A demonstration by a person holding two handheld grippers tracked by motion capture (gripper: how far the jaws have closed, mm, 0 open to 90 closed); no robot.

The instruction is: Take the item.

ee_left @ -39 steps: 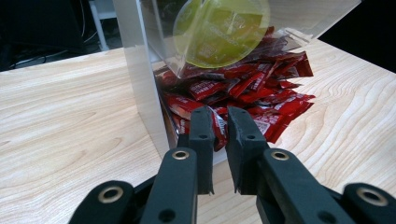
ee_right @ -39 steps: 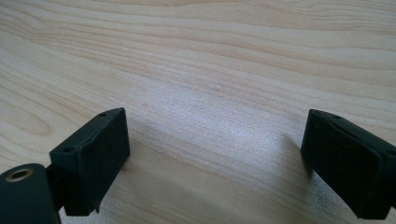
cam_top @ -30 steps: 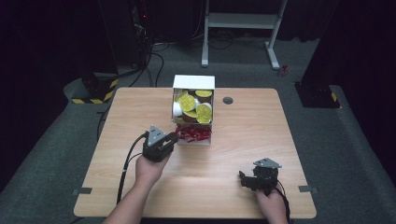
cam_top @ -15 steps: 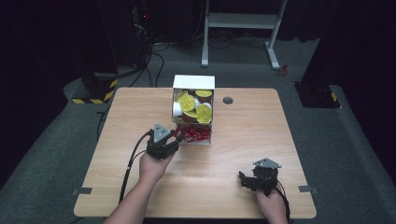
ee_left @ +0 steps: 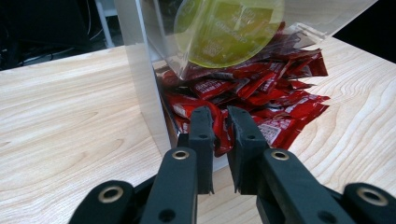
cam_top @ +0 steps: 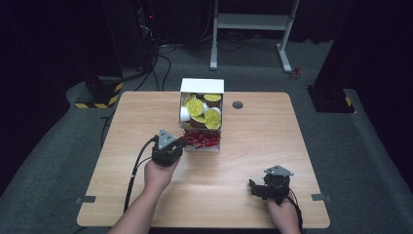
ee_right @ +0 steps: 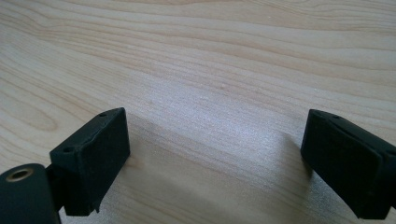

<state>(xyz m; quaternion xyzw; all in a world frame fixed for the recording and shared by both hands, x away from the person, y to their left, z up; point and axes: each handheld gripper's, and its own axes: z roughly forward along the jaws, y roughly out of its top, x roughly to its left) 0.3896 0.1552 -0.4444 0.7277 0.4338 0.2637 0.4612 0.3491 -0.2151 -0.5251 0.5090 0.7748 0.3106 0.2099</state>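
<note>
One red foil sachet (ee_left: 223,122) pinched in our left gripper (ee_left: 220,140), frame centre, at the clear box's (ee_left: 140,70) open base. Right gripper (ee_right: 215,158) wide, idle lower right. Next, likely: pull straight out.

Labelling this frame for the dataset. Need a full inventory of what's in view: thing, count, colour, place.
table: one, light wood, centre of the high view.
dispenser box: one, white with clear walls, far centre of the table.
round lidded cups: several, yellow-green lids, stacked in the box's upper part.
red packets: many, count unclear, in the box's bottom opening, spilling onto the table.
grommet: one, dark grey, in the tabletop right of the box.
white frame: one, on the floor beyond the table.
left gripper: black, jaws nearly closed on a red packet at the opening.
right gripper: black, jaws wide open over bare table, near right.
hands: two, holding the grippers, at the near edge.
</note>
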